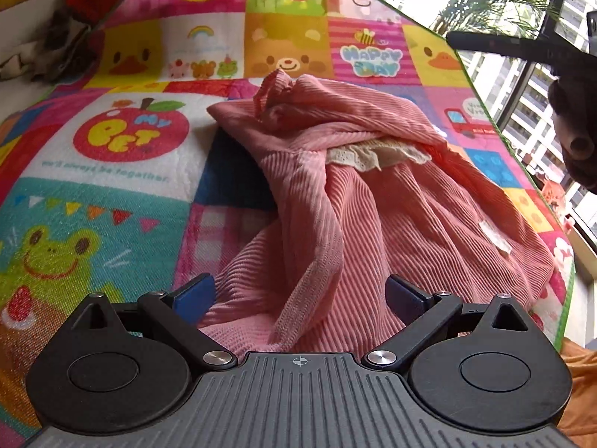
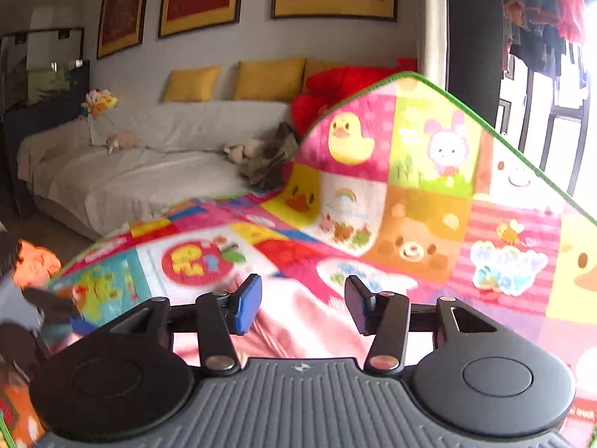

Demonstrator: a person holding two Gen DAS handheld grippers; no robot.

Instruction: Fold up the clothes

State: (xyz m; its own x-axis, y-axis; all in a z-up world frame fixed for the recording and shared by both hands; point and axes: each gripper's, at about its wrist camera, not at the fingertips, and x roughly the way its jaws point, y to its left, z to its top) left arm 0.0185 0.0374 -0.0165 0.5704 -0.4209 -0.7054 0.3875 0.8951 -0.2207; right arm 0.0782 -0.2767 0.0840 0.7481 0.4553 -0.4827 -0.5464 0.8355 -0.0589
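Observation:
A pink ribbed garment (image 1: 354,205) lies crumpled on a colourful cartoon play mat (image 1: 130,134), with a cream lace trim (image 1: 377,155) showing in its folds. My left gripper (image 1: 300,291) hovers just over the garment's near part, its jaws wide open and nothing pressed between the blue pads. In the blurred right wrist view my right gripper (image 2: 302,295) is open above the pink garment (image 2: 298,321), holding nothing. The mat's far end (image 2: 410,205) curls upward. A dark shape at the upper right of the left wrist view may be the other gripper (image 1: 567,86).
A sofa under a white sheet (image 2: 149,164) with yellow cushions (image 2: 266,78) and a red plush (image 2: 335,89) stands behind the mat. A window (image 1: 522,86) runs along the right. Orange cloth (image 1: 582,392) lies off the mat's near corner.

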